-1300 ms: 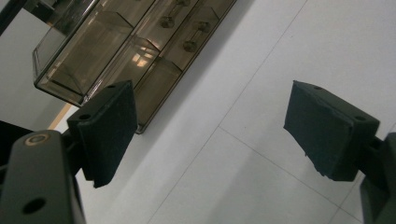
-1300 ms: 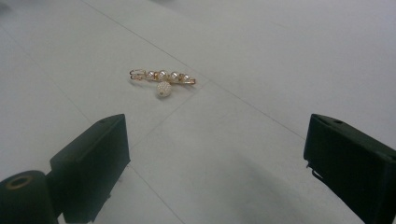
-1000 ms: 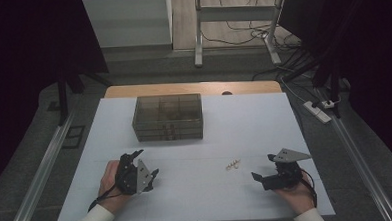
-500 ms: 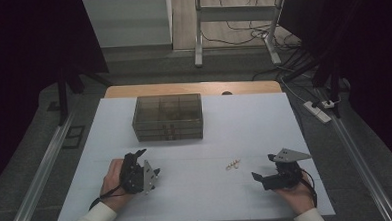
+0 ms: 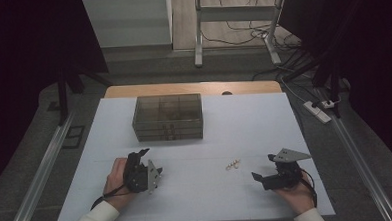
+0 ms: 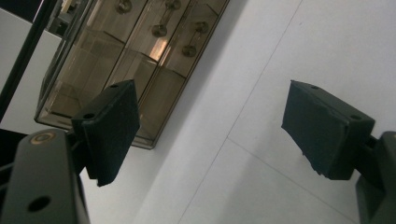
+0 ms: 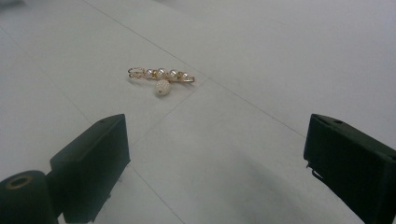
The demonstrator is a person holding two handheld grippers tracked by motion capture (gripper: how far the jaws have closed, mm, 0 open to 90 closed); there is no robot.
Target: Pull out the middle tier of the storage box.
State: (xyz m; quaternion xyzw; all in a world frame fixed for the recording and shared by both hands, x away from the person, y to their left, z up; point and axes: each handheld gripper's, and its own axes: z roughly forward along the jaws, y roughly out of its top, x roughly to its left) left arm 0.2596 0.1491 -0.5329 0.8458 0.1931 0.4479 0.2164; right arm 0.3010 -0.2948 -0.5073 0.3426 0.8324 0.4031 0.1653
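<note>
A smoky transparent drawer box stands at the back middle of the white table; the left gripper view shows its knobbed drawers shut. A small gold pin with pearls lies on the table right of centre, and it lies a short way ahead of the jaws in the right gripper view. My left gripper rests in the hand at the front left, open and holding nothing, pointed at the box. My right gripper sits at the front right, open and holding nothing, pointing left at the pin.
A metal rail runs along the table's left side and another along its right. A power strip and cables lie on the floor at the right. A wooden strip borders the table's far edge.
My left gripper has shifted a little to the right and forward along the table. The right gripper, the pin and the box have stayed put.
</note>
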